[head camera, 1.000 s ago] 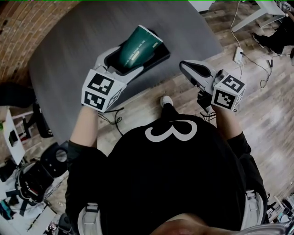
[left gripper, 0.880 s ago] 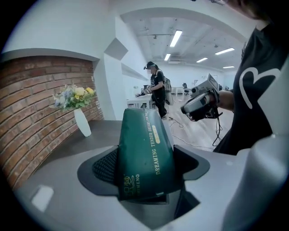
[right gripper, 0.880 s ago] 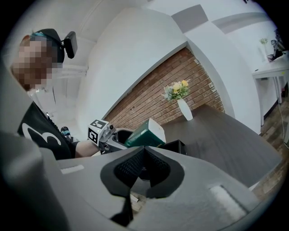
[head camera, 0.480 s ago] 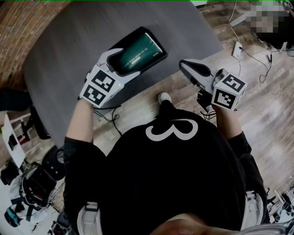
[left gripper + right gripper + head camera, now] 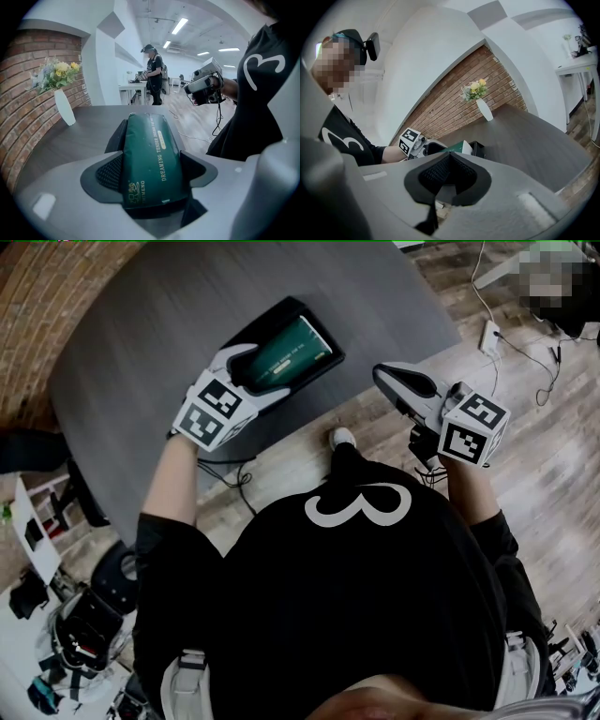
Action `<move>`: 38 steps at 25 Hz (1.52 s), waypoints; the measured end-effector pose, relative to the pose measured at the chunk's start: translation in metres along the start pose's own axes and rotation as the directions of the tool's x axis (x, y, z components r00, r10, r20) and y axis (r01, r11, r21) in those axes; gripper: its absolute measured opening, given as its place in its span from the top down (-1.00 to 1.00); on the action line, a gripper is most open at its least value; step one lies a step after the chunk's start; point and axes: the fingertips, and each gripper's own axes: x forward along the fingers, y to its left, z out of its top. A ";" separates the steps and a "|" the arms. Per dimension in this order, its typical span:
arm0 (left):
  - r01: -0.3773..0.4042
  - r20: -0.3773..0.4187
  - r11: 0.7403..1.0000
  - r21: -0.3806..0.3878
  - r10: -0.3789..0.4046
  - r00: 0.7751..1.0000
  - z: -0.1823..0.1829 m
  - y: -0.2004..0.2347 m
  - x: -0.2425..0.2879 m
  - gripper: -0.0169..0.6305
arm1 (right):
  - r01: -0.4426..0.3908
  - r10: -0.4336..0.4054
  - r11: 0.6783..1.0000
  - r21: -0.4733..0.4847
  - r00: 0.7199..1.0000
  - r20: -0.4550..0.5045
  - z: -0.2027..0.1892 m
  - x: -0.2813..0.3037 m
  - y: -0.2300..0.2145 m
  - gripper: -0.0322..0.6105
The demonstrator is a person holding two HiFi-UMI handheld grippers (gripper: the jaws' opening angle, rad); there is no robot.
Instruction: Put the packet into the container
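Observation:
A dark green packet [image 5: 289, 351] lies lengthwise in the black container [image 5: 334, 341] near the front edge of the grey table [image 5: 141, 343]. My left gripper [image 5: 249, 360] reaches in from the near end and is shut on the packet. In the left gripper view the packet [image 5: 150, 150] fills the gap between both pads, with the container's walls [image 5: 116, 136] on either side. My right gripper [image 5: 386, 379] hovers past the table's edge over the wooden floor. It is shut and holds nothing. In the right gripper view its pads [image 5: 436, 173] meet.
A white vase of flowers [image 5: 63, 105] stands at the table's far side by the brick wall. A power strip [image 5: 489, 334] and cables lie on the wooden floor [image 5: 534, 465] to the right. A person [image 5: 152, 75] stands far off by a white desk.
The left gripper has brought the packet down from a raised tilt to lie flat in the container. The right gripper has barely moved.

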 end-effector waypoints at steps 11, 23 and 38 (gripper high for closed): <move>0.000 -0.015 1.000 -0.001 0.000 1.000 -0.003 0.008 0.017 -0.32 | -0.002 0.002 1.000 0.019 1.000 -0.021 -0.007 0.003 -0.003 0.89; -0.028 0.040 0.999 -0.039 0.030 0.999 0.006 0.012 0.014 -0.33 | -0.015 0.016 1.000 0.019 0.999 -0.038 -0.010 0.007 -0.001 0.89; -0.069 0.344 0.917 -0.392 0.216 0.914 0.032 -0.012 -0.084 0.28 | -0.051 0.048 0.990 -0.129 0.999 -0.019 -0.003 0.031 0.052 0.89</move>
